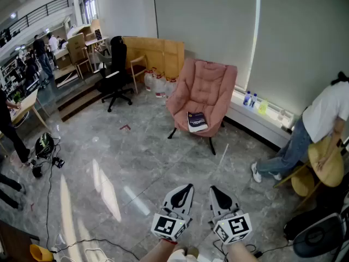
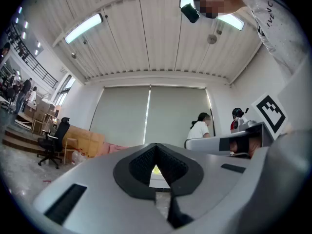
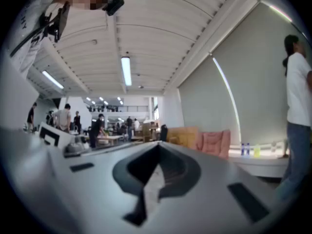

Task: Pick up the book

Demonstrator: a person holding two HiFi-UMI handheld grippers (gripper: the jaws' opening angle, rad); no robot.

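Both grippers sit at the bottom edge of the head view, side by side over the grey floor (image 1: 136,162), each in a hand. Left gripper (image 1: 187,186) has its jaws brought together at the tips with nothing between them; its own view shows the same, the tips meeting and only a small gap left lower down between the dark pads (image 2: 141,167). Right gripper (image 1: 214,189) is likewise closed and empty, its jaws meeting at the tip in its own view.

Well beyond them, a pink chair (image 1: 204,86) stands by the far edge of the floor, just in front of the window ledge (image 1: 256,119). On its seat lies the book (image 1: 197,121), dark cover up, near the seat's front edge, well apart from both grippers. Small bottles (image 1: 250,98) stand on the ledge. At the right edge a person (image 1: 322,124) in a white top bends over
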